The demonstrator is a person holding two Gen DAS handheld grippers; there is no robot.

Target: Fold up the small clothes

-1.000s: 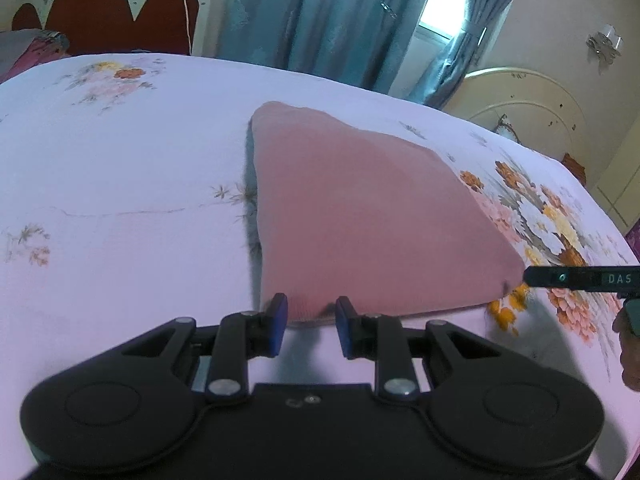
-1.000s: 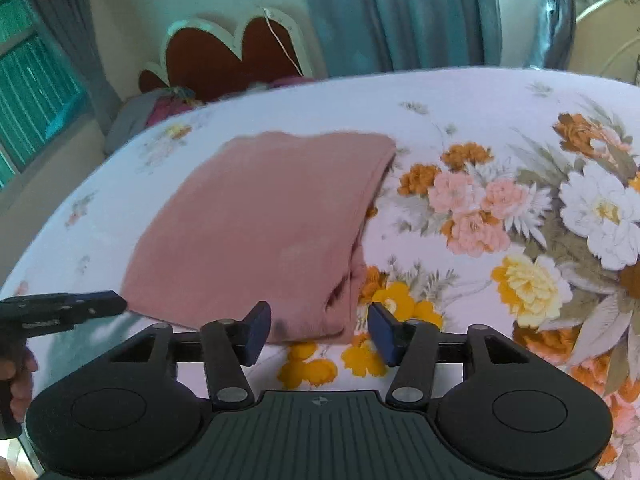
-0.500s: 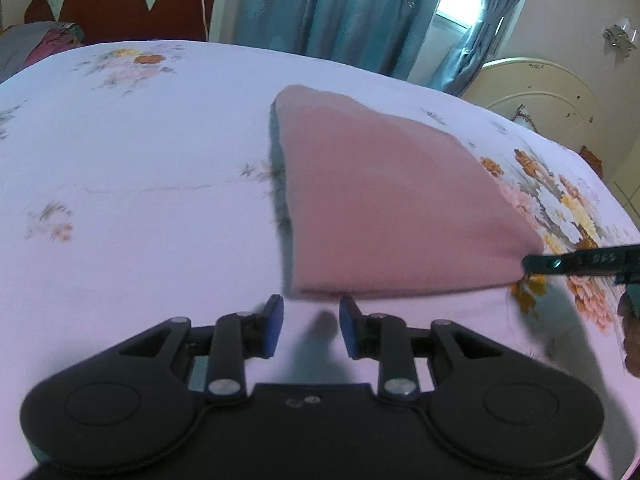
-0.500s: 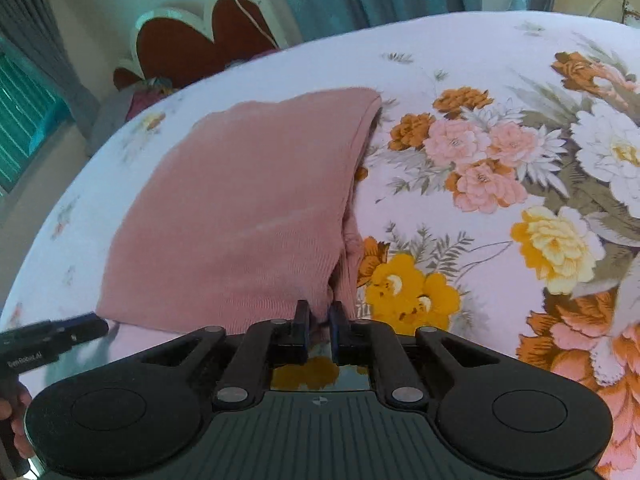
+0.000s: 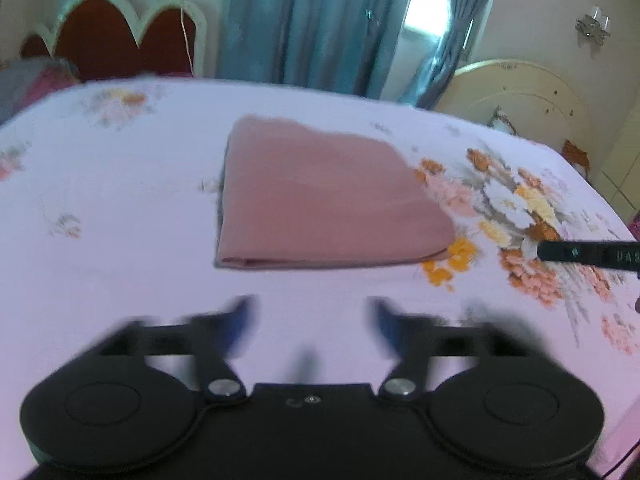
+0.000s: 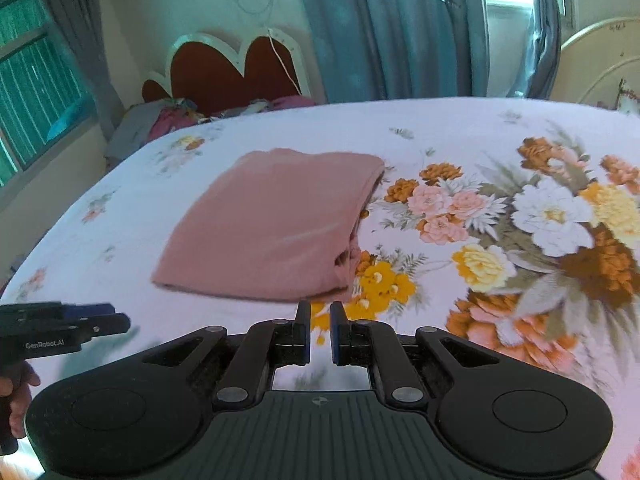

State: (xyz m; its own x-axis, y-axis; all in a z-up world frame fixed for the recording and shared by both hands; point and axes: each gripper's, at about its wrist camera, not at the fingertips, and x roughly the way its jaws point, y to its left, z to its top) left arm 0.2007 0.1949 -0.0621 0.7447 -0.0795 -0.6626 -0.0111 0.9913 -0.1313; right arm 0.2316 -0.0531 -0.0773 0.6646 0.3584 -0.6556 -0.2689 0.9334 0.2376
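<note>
One pink garment lies folded flat on the bed sheet, a tidy rectangle with its layered edges showing along the near and right sides. From the right wrist view the same garment sits left of the big printed flower cluster, its right edge touching the nearest printed blooms.

Two grippers are in play. The left gripper hangs over bare sheet just short of the garment's near edge, its two blue-padded fingers spread wide and blurred, gripping nothing. The right gripper sits close to the garment's near right corner; its two fingers are drawn nearly together with a narrow slit between them, and no cloth is caught there. Each gripper also appears in the other's view: the right one's tip at the far right, the left one at the lower left, with a hand around its handle.

Behind the bed stand one scalloped headboard and blue curtains. A pile of clothes rests by the headboard.
</note>
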